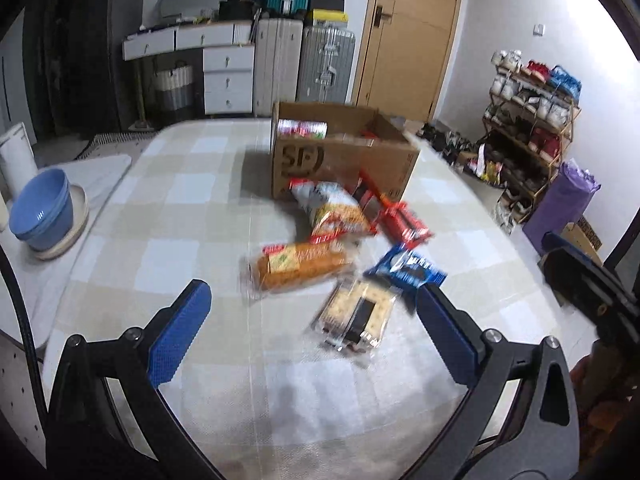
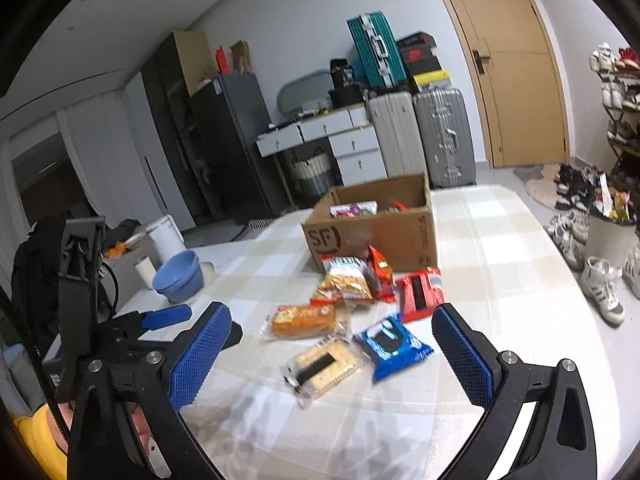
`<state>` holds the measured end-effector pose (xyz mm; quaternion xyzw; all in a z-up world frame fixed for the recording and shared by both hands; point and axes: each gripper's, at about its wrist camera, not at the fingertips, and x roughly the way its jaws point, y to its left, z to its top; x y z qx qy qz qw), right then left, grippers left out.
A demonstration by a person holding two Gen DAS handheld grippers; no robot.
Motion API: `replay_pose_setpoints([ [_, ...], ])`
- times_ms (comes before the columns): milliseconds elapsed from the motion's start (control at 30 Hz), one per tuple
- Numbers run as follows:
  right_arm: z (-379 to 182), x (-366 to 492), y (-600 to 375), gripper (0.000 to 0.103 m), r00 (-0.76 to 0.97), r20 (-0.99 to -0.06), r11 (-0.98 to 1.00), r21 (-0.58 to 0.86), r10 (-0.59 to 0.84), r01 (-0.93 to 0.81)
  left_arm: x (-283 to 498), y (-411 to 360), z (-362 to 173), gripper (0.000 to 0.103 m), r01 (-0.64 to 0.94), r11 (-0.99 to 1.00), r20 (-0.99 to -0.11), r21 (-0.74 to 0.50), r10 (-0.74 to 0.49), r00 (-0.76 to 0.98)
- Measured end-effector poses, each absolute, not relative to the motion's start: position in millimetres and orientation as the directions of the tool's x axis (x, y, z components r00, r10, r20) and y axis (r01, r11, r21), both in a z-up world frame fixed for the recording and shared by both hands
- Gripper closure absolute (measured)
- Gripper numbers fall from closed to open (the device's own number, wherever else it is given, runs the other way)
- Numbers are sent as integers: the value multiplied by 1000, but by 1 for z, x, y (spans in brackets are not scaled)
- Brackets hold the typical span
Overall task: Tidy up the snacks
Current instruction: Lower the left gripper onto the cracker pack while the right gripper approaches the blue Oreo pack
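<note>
Several snack packs lie on the checked tablecloth point(image 2: 500, 272) in front of an open cardboard box point(image 2: 384, 236), which holds a few snacks. They include an orange cracker pack point(image 1: 298, 266) point(image 2: 304, 320), a clear biscuit pack point(image 1: 356, 316) point(image 2: 324, 364), a blue cookie pack point(image 1: 408, 270) point(image 2: 394, 346), a red pack point(image 2: 420, 292) and a yellow-red bag point(image 2: 344, 284). My left gripper point(image 1: 316, 296) is open above the table, short of the biscuit pack. My right gripper point(image 2: 332, 316) is open and empty above the packs. The left gripper also shows at the left of the right wrist view point(image 2: 168, 318).
Blue bowls point(image 1: 42, 216) point(image 2: 180, 276) stand at the table's left edge beside a white canister point(image 2: 166, 238). Beyond the table are suitcases point(image 2: 440, 136), a drawer desk point(image 1: 228, 72), a fridge, a door and a shoe rack point(image 1: 532, 120) with shoes on the floor.
</note>
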<state>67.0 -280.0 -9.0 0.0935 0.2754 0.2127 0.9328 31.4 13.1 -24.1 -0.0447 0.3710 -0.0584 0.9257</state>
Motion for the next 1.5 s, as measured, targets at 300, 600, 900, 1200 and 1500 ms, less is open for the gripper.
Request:
replay_pose_setpoints([
  [300,-61,101,-286,1,676,-594,899,330,435,-289,68,3,-96,1,85,986,-785,-142,-165,597],
  [600,-92,129,-295,1,627,-655,905,345,422,-250,111,-32,-136,1,133,989,-845,-65,-125,521],
  [900,-106,147,-296,1,593,-672,895,366,443,-254,136,-52,-150,3,173,981,-842,-84,-163,514],
  [1200,-115,153,-297,1,573,-682,888,391,455,-241,138,-81,-153,30,252,968,-819,-17,-158,552],
  [1500,-115,147,-299,1,579,-672,883,408,461,-230,135,-85,-149,43,274,962,-822,-7,-162,546],
])
